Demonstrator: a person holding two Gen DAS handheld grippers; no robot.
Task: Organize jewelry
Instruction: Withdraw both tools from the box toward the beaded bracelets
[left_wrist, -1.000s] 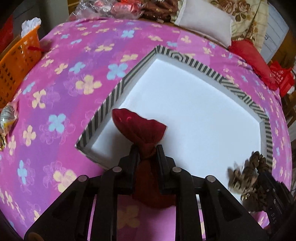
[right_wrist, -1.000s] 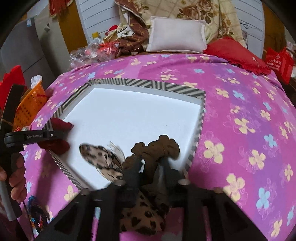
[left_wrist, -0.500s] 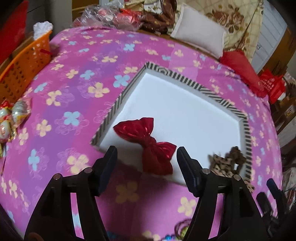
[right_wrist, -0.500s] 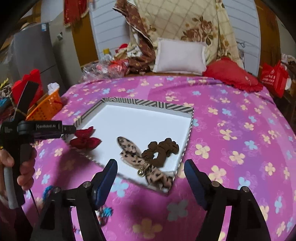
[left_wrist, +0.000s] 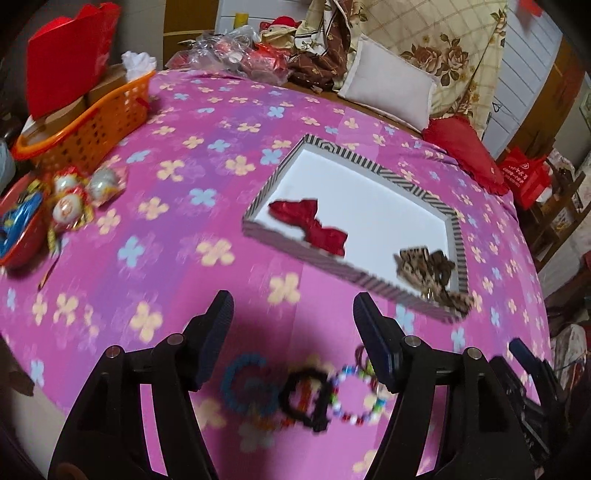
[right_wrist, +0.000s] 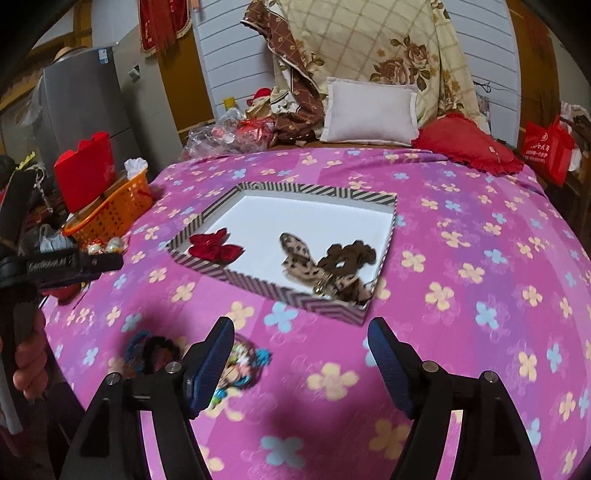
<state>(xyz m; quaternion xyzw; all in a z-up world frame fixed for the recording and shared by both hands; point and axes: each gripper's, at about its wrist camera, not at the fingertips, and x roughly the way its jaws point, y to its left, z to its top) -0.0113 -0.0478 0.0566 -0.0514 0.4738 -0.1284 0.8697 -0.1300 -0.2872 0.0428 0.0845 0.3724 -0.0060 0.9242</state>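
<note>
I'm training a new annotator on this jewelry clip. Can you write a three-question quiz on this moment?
1. True or false: the red bow lies inside the striped box.
2. Which is in the box with it? A) the leopard-print hair tie B) the beaded bracelets C) the orange basket
3. Fill in: the left gripper and the right gripper both have their jaws ____.

Key: 1 true; 2 A; 3 open.
</note>
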